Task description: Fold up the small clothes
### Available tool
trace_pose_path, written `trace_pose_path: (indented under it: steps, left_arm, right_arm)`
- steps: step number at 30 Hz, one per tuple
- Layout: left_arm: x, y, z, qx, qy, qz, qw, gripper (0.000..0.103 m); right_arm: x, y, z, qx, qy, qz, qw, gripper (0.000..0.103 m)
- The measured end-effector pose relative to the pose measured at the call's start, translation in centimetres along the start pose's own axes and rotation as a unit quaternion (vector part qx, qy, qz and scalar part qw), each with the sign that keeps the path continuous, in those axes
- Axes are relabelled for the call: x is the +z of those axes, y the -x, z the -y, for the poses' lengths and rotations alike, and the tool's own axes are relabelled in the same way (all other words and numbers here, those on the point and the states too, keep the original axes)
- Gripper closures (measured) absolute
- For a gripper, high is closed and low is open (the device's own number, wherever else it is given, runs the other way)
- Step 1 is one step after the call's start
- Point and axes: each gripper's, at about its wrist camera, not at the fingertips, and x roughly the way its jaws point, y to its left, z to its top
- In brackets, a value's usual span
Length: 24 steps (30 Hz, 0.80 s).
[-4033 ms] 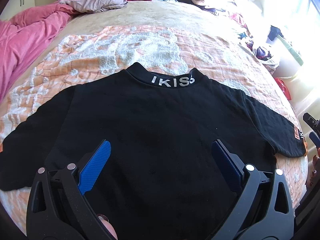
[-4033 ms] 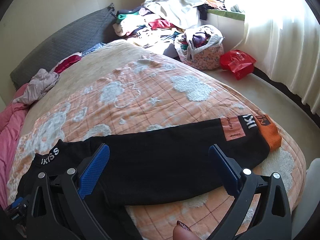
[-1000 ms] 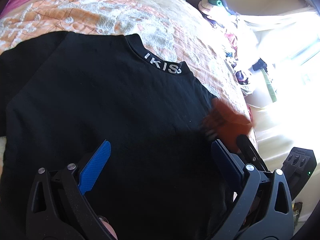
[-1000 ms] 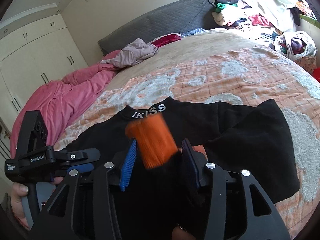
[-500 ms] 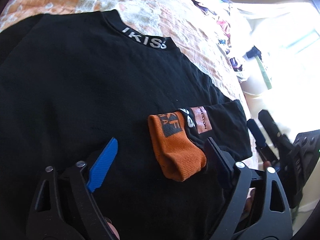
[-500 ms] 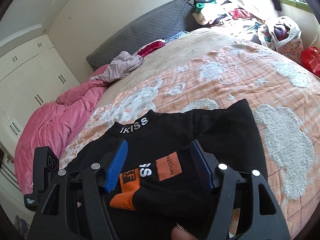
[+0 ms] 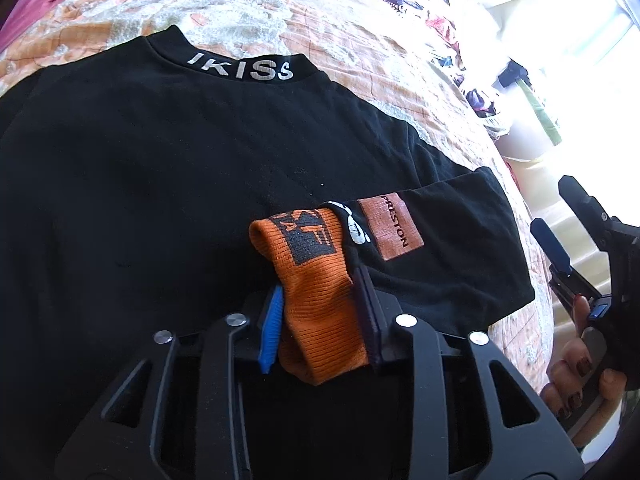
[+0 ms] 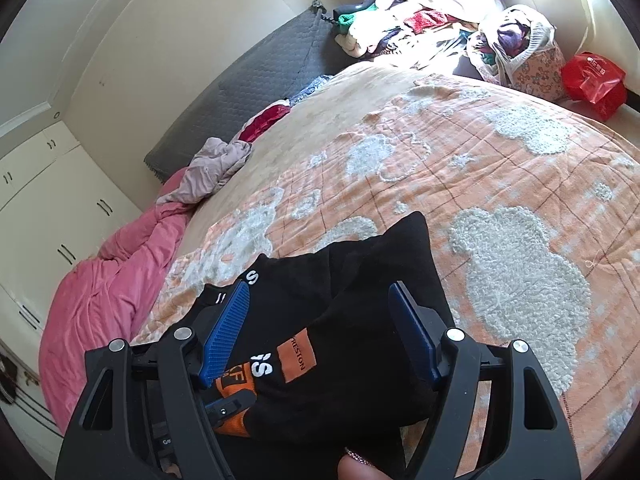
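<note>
Harsh window glare right; sharp focus; fisheye bending, dark corners.

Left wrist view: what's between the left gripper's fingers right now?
The orange cuff of the black shirt's folded-in sleeve; the left gripper is shut on it, shown in the left wrist view.

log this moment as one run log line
step: sleeve fold | left gripper: jaws shut on orange ribbed cuff | right gripper: jaws open above sleeve | black IKISS sweatshirt: flat on bed
</note>
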Motion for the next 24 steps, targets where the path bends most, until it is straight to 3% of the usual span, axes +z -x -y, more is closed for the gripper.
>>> trace_pose_path:
  steps: [3,7,12,18,24]
  left_arm:
    - [0.2,0.3,0.1,-0.011,-0.001,0.006,0.9999,0.094]
    - [0.8,2.3,-0.3,-0.006,-0.004,0.034,0.9994,0.095]
    - [2.0,6.7,-2.4,0.001,0.016,0.093,0.9955,0.095]
    - [2.3,11.8,-5.7,0.038,0.042,0.165,0.9846,0.096]
    - [2.2,13.7,-7.5,0.045,0.057,0.178,0.9815,0.096]
  right_arm:
    - [0.2,0.3,0.4,-0.001,-0.007,0.003,1.000,0.032]
    - [0.6,0.8,1.0,-0.007,-0.018,0.009,1.000,0.032]
    - [0.9,1.1,1.8,-0.013,-0.033,0.013,0.999,0.032]
    - [0.6,0.6,1.6,-0.020,-0.026,0.006,0.999,0.032]
    - [0.2,0.0,1.0,-0.027,-0.011,-0.001,1.000,0.032]
